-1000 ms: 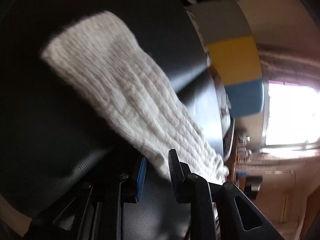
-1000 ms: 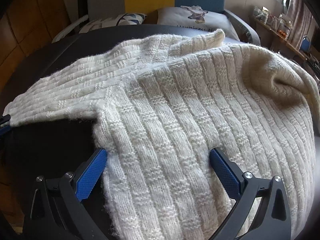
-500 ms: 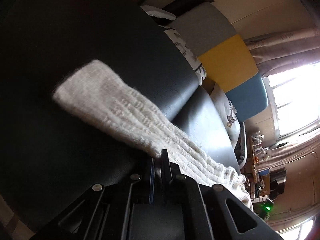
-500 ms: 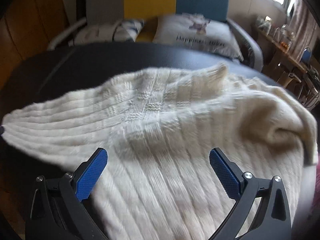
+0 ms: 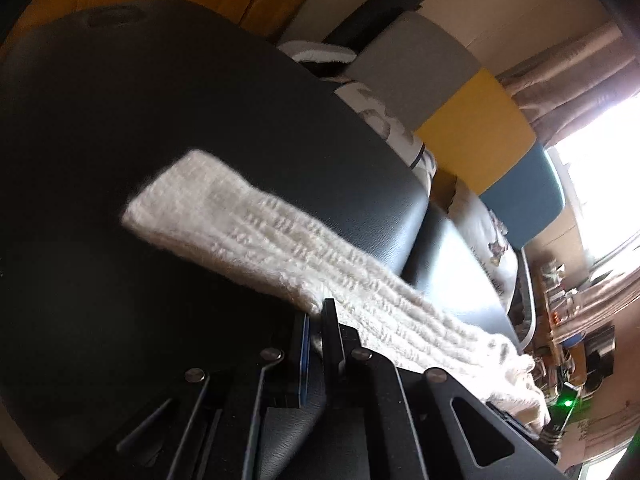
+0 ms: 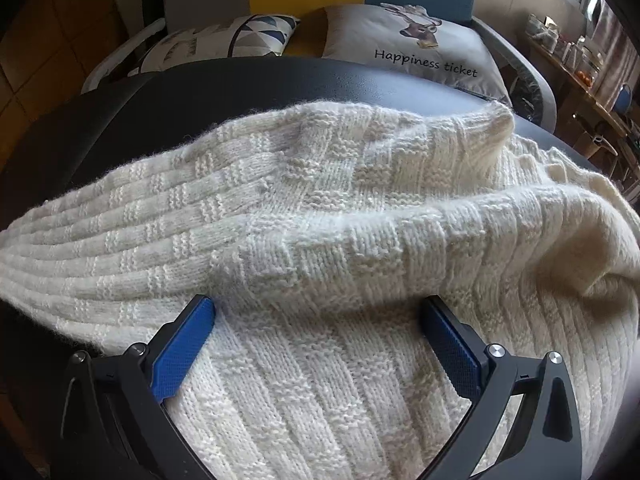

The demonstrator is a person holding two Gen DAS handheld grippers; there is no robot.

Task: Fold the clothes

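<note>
A cream knitted sweater point(image 6: 340, 240) lies on a black padded table point(image 6: 248, 84). In the left wrist view one sleeve point(image 5: 256, 240) stretches across the black surface to its cuff at the upper left. My left gripper point(image 5: 316, 312) is shut on the near edge of that sleeve, with a bit of knit pinched between the pads. My right gripper point(image 6: 320, 320) is open wide over the sweater's body, its blue-padded fingers point(image 6: 184, 344) resting against a raised fold of knit; nothing is held.
Behind the table stands a sofa with grey, yellow and blue back panels point(image 5: 476, 124) and printed cushions point(image 6: 404, 40). A wooden shelf with jars point(image 6: 576, 60) runs along the right under a bright window. Bare black table point(image 5: 120, 100) lies to the left of the sleeve.
My left gripper closed on the sleeve edge and pulled it, so the cuff now lies farther away. The right gripper stayed open and pushed forward, bunching the sweater body into a raised fold.
</note>
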